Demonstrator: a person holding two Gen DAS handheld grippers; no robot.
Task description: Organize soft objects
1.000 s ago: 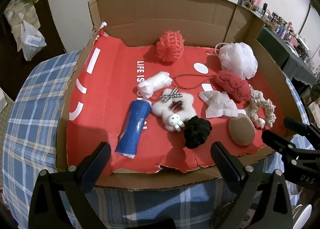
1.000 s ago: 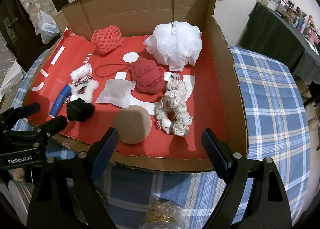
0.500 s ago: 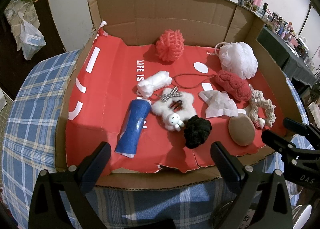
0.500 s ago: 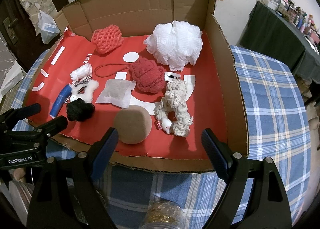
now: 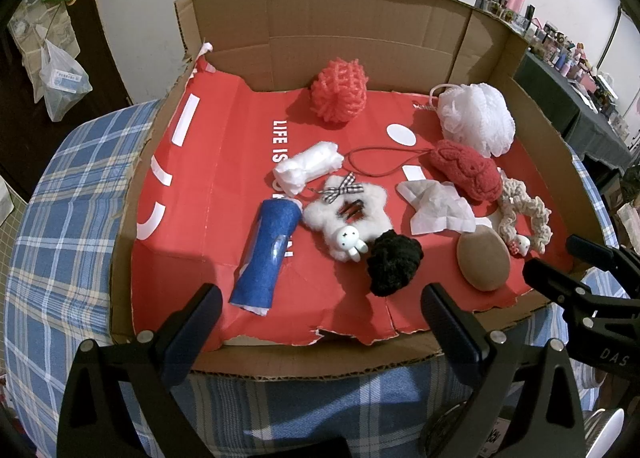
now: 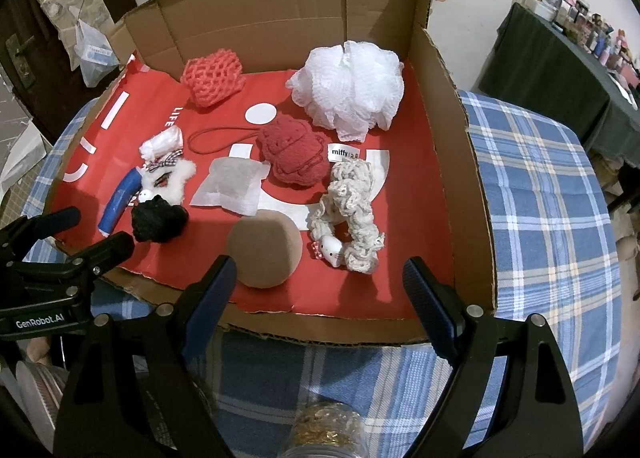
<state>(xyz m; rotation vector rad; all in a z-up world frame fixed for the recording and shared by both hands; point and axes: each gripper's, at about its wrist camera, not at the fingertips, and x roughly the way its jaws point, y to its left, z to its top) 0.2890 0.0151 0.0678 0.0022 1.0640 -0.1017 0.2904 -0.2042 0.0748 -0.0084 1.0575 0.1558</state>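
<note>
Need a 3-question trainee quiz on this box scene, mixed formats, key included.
1. True or false: the left gripper holds the blue roll.
2. Which item touches the black pom-pom? A) white loofah B) white plush C) net ball
3. Fill in: the brown ball lies nearest the ____ gripper.

Key: 1 false; 2 B; 3 right.

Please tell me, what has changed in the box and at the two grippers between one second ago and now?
Nothing has visibly changed. The left gripper and right gripper stay open and empty before the cardboard box, and the soft things inside lie as before.
</note>
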